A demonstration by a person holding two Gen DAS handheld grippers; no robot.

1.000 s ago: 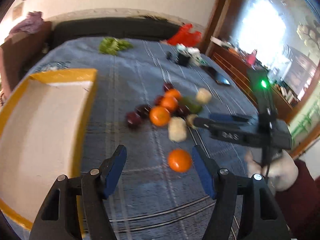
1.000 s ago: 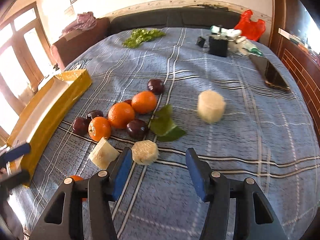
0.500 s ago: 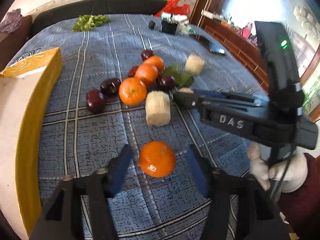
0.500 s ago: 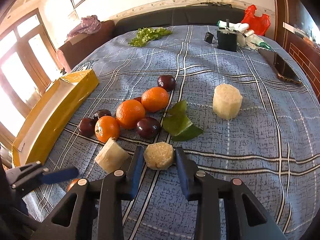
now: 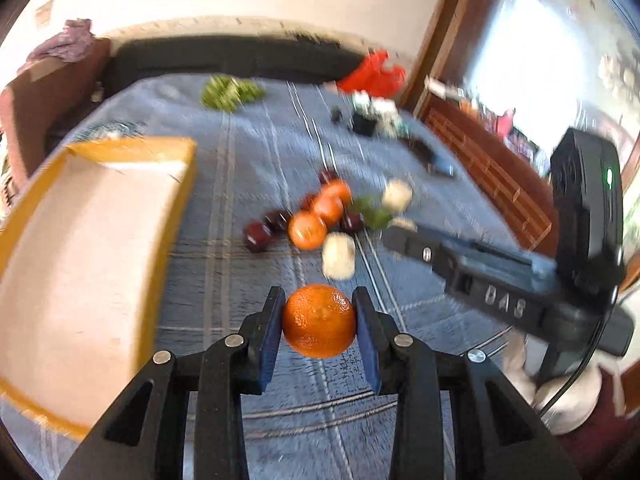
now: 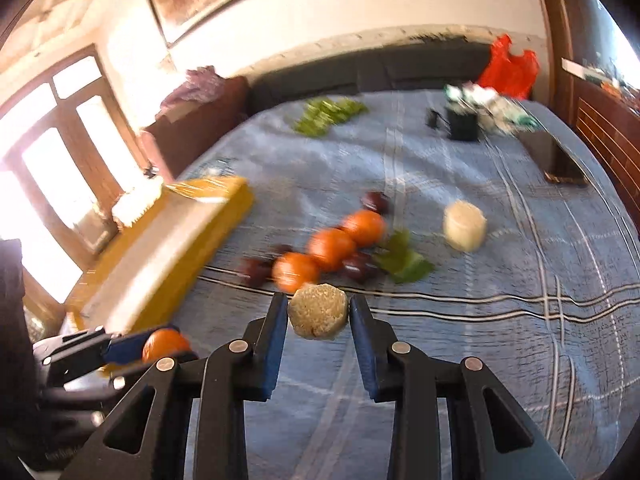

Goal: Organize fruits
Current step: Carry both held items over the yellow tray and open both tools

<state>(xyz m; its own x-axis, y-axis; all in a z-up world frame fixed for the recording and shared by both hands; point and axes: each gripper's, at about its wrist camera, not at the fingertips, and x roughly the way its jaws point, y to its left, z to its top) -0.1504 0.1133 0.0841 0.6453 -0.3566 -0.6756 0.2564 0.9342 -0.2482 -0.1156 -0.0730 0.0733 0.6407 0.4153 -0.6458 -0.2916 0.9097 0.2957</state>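
Up off the blue blanket (image 5: 248,152), beside the yellow box (image 5: 80,264), the left gripper (image 5: 319,320) had just closed and clenched 1 orange (image 5: 319,321) between its pads. Likewise the right gripper (image 6: 319,318) pinched 1 pale round chunk (image 6: 318,312). Beyond lay 3 oranges (image 6: 331,249), some dark plums (image 6: 375,201) and 1 pale cylinder (image 6: 465,227).
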